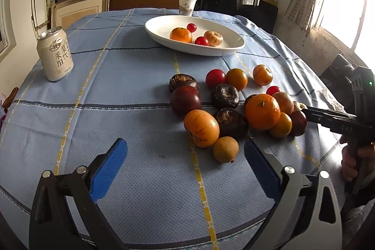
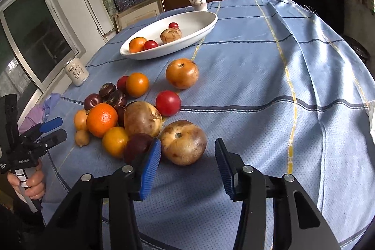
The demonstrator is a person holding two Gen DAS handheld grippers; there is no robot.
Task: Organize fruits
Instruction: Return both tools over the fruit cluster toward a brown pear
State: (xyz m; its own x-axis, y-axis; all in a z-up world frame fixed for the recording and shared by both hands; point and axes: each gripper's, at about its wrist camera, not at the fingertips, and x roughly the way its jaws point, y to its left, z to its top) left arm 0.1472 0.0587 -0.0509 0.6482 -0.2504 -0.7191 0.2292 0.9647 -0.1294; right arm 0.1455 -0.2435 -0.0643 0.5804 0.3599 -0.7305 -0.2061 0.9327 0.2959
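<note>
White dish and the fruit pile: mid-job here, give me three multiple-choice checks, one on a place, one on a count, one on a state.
1. Where does the drink can stand?
A. inside the dish
B. on the tablecloth, apart from the fruit pile
C. on top of the paper cup

2. How many fruits lie in the white dish?
A. two
B. four
C. seven

3. How does the right gripper stand to the brown mottled fruit?
A. pads apart, fruit just ahead of them on the cloth
B. fruit lifted clear of the table
C. shut tight with nothing near

Answers:
1 B: the can stands alone on the cloth, off to the side of the pile.
2 B: an orange, two small red fruits and one pale brown fruit.
3 A: both blue pads stand apart and the fruit rests on the cloth.
</note>
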